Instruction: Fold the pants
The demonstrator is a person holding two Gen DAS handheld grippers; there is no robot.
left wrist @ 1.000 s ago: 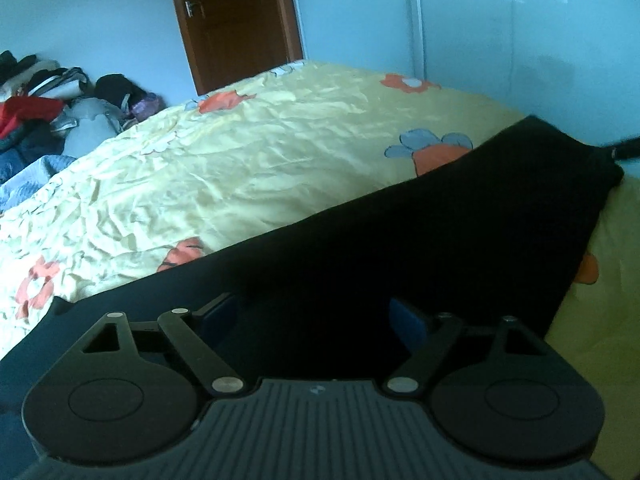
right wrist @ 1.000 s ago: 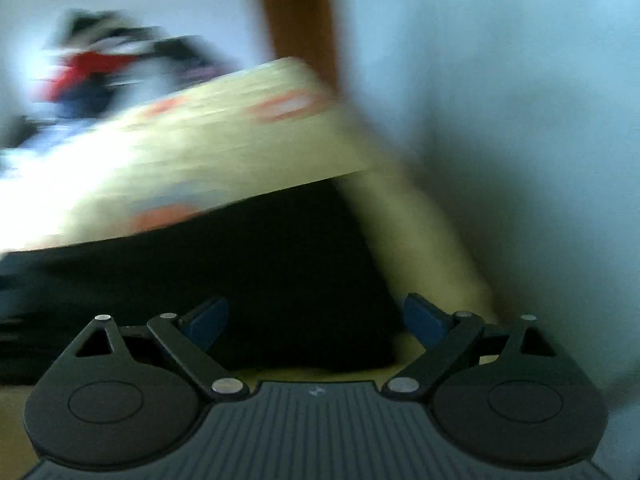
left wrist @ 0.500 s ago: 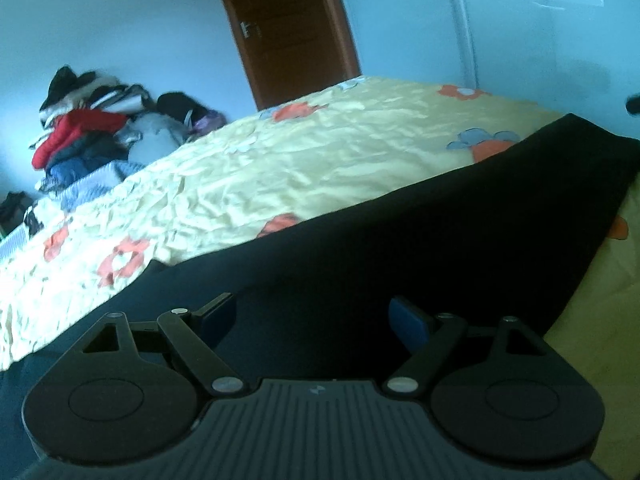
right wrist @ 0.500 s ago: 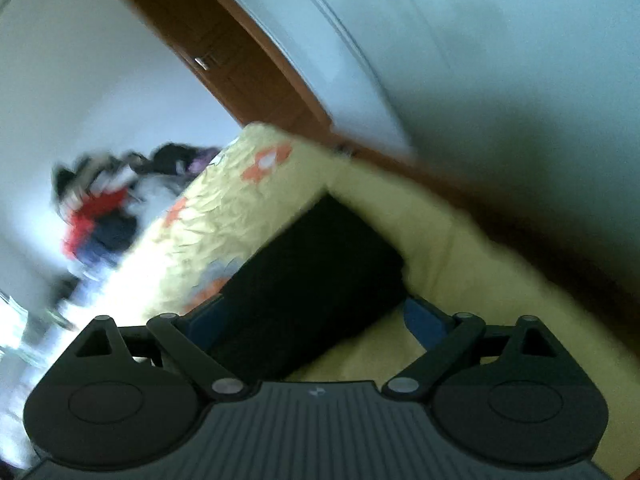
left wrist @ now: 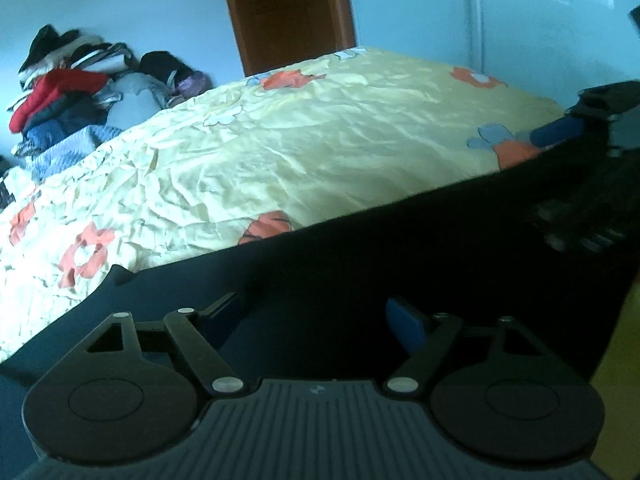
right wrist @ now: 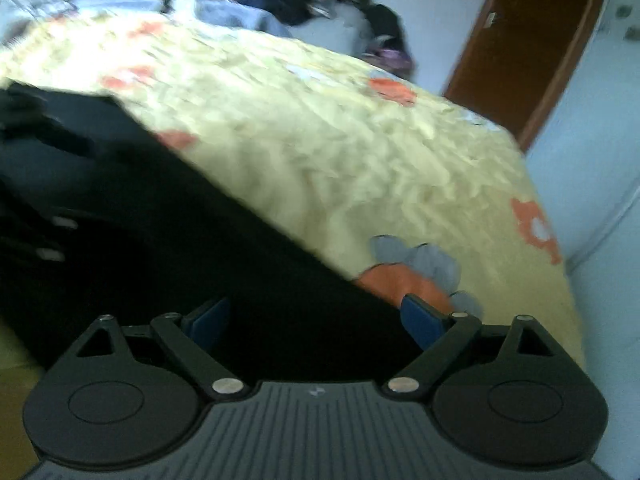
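Black pants [left wrist: 400, 248] lie flat in a long band across the yellow flowered bedsheet [left wrist: 280, 140]. My left gripper [left wrist: 316, 312] hovers low over them with its jaws wide and closing; dark cloth lies under and between the fingers, and the pads do not press on it. At the right edge of the left wrist view, a blue finger [left wrist: 556, 130] of the other gripper reaches over the pants' far edge. In the blurred right wrist view, my right gripper [right wrist: 316, 316] stands open over the pants [right wrist: 160, 240], beside an orange and blue flower print [right wrist: 416, 272].
A pile of clothes [left wrist: 72, 92] is heaped at the far left end of the bed. A brown door [left wrist: 288, 12] stands behind the bed, and a pale wall [left wrist: 540, 20] runs along its right side.
The right wrist view swung and rolled from the wall and bed corner to level over the pants' edge. The right gripper has entered the left wrist view. The left view shifted slightly.
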